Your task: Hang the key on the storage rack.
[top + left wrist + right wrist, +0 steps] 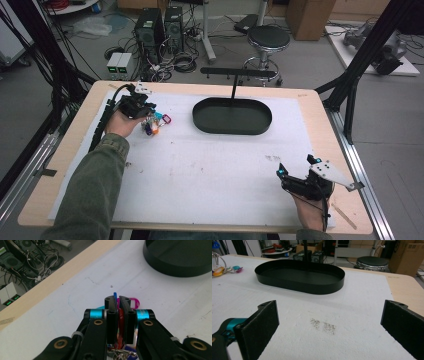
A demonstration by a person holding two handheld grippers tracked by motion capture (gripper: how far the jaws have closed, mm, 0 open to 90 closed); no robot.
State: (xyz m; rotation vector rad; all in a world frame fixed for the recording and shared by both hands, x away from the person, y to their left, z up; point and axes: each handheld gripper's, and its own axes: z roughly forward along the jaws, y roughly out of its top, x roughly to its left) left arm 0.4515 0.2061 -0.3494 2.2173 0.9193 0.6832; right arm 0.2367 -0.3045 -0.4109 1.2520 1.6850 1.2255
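Keys [155,122] pinched between the left gripper [117,302]'s near-shut jaws, just off the black tray [232,116]; likely lift-and-carry next. Right gripper [329,322] waits wide open, nothing between.

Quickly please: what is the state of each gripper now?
Left gripper: closed on the bunch of coloured key tags.
Right gripper: open, holding nothing.
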